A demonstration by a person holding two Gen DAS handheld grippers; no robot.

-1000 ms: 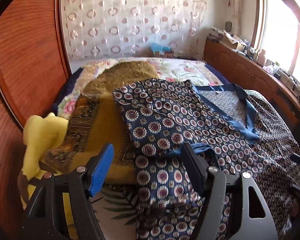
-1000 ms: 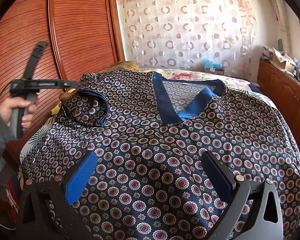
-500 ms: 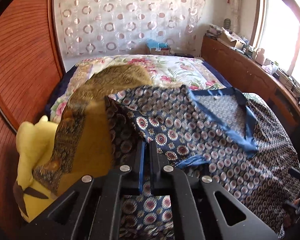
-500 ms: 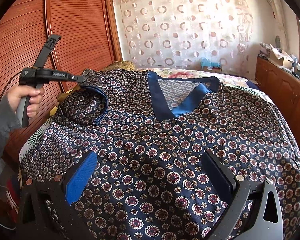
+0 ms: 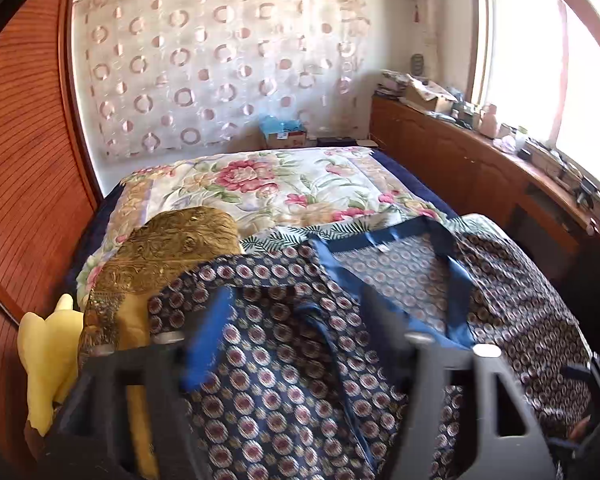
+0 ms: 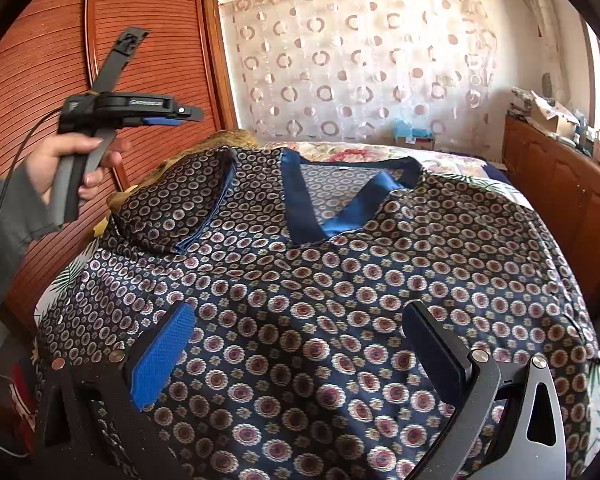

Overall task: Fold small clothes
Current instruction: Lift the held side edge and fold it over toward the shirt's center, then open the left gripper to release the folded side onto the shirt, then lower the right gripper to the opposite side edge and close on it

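A navy shirt (image 6: 340,288) with a medallion print and a blue V collar (image 6: 300,204) lies face up on the bed. Its left sleeve (image 6: 180,208) is folded in over the chest. My left gripper (image 5: 296,320) is open and blurred above that sleeve; in the right wrist view it (image 6: 172,114) is raised clear of the cloth in a hand. My right gripper (image 6: 296,344) is open and empty above the shirt's lower front.
A gold patterned cloth (image 5: 160,252) and a yellow soft toy (image 5: 48,356) lie left of the shirt. A floral quilt (image 5: 260,184) covers the bed beyond. A wooden wardrobe (image 6: 48,60) stands left; a cluttered wooden cabinet (image 5: 480,168) runs along the right.
My left gripper shut on the sleeve, carried it in over the chest, then opened and rose off it. My right gripper stayed open and hardly moved.
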